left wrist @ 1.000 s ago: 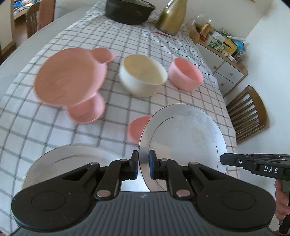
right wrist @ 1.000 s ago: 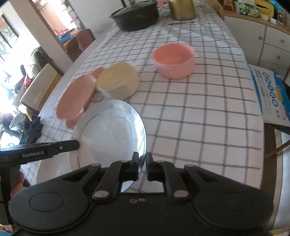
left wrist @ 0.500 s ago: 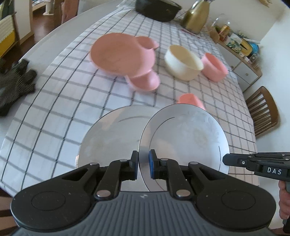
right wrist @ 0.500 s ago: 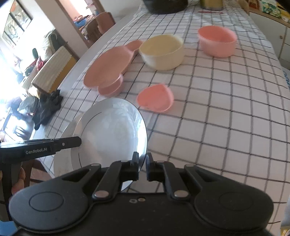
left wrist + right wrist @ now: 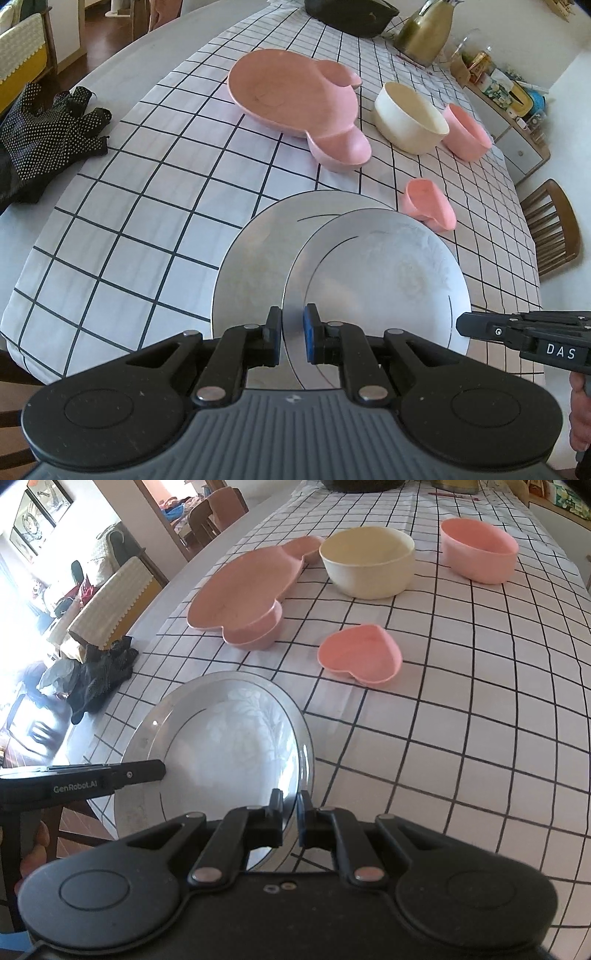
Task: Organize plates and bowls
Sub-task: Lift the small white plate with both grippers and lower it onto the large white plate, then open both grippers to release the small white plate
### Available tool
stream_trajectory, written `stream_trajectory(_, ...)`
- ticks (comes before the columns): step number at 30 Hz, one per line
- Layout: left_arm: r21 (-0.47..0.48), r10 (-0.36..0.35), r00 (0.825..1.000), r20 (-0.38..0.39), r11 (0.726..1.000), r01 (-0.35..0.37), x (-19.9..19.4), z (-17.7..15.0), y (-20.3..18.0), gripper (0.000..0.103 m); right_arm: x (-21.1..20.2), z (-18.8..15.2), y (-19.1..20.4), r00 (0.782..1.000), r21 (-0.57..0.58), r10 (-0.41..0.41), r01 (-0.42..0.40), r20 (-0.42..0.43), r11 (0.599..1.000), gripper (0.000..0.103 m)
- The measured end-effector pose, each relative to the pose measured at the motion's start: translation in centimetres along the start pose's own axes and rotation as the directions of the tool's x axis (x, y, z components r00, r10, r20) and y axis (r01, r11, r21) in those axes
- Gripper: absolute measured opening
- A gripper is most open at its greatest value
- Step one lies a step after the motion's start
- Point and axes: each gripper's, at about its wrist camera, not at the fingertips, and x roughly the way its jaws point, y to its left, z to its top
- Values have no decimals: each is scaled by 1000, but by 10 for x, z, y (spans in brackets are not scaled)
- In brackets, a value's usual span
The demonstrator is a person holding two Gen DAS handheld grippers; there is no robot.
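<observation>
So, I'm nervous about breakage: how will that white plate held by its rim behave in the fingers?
The white plate looks glazed and glossy, so probably slippery in the left gripper and right gripper. It seems stiff, likely ceramic, so fragile if dropped. Held only at its edges, it may tilt.

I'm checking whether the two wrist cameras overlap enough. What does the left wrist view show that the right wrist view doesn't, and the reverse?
Only the left wrist view: a second silver plate lying on the cloth beneath the held plate, a gold kettle and a wooden chair.

Only the right wrist view: a doorway into another room and framed pictures on a wall.

Both: the held plate pinched at its rim by the left gripper and right gripper, the pink sectioned plate, cream bowl, pink bowl, heart dish and black gloves.
</observation>
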Motion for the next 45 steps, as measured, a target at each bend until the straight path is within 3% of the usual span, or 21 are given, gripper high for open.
stream_trajectory(9, 13, 30, 999, -12, 999, -30, 5, -1, 5, 11, 0, 1, 12, 1000, -55, -12, 12, 6, 998, 6)
stream_trajectory(31, 52, 64, 998, -13, 997, -63, 2, 1, 4, 11, 19, 0, 6, 999, -18, 3, -4, -33, 1000, 8)
stream_trajectory(45, 67, 81, 996, -22, 995, -79, -1, 2, 3, 11, 12, 1, 21, 998, -72, -60, 58, -23, 996, 18)
